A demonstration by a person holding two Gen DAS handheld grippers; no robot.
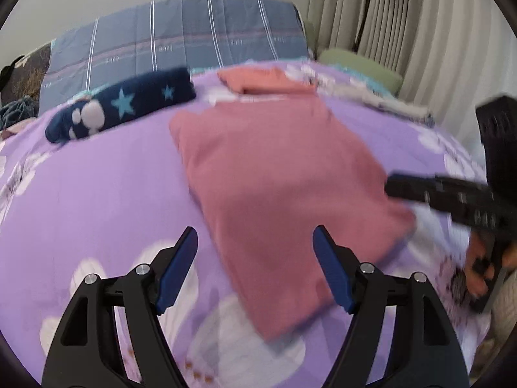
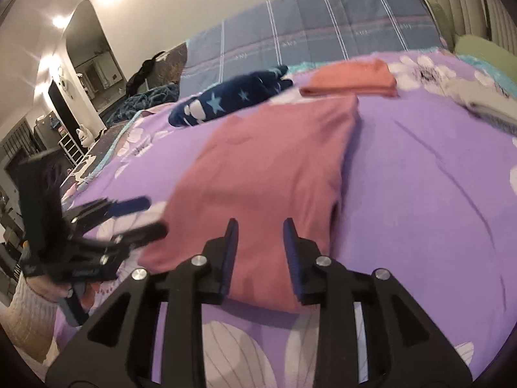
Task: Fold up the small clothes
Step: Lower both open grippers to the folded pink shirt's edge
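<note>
Left wrist view: pink garment (image 1: 278, 174) flat on the purple floral bedspread (image 1: 97, 194), already folded into a long narrow panel, near end just ahead of the left gripper (image 1: 255, 242). Jaws spread wide, nothing between the pads, cloth lying below and beyond the tips. Right gripper (image 1: 452, 200) blurred at the garment's right edge, jaw gap unreadable from here. Folded salmon piece (image 1: 265, 80) and navy star-print item (image 1: 129, 106) further back, near the striped pillow (image 1: 181, 32). Right wrist view: same pink garment (image 2: 268, 177) running away from the camera, near hem directly under the right gripper (image 2: 260, 226). Jaws parted a little, no cloth pinched, pads clear of the fabric. Left gripper (image 2: 142, 216) at the left edge of the garment, spread, empty, motion-blurred. Handling judgement: light, soft, limp knit, no stiffness, likely to sag and slide off the doubled layers if lifted by one point. Best hold probably both near corners of the hem, pinching all layers together, one corner per gripper, then carried over toward the far end.
</note>
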